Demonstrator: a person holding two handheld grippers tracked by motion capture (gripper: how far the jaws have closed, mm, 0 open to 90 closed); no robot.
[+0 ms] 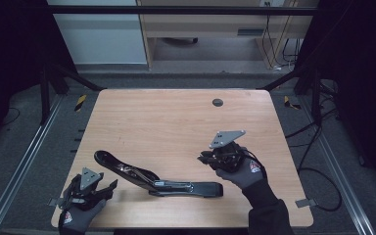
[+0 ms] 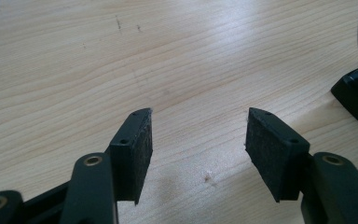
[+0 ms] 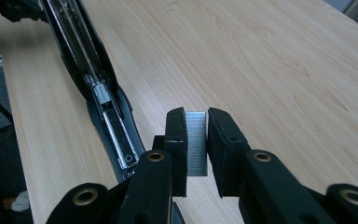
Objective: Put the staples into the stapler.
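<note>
The opened stapler (image 1: 159, 178) lies on the table (image 1: 176, 122) near its front edge. Left of the stapler rests the left gripper (image 1: 108, 187); right of it (raised off the wood) the right gripper (image 1: 201, 157) holds a staple strip (image 3: 196, 142).

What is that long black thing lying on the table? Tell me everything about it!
It is a black stapler, swung wide open on the wooden table. Its base lies flat near the front edge, and its curved top arm points back to the left. The shiny metal channel inside looks empty. Neither gripper touches it: the right gripper holds a silvery strip of staples nearby.
</note>
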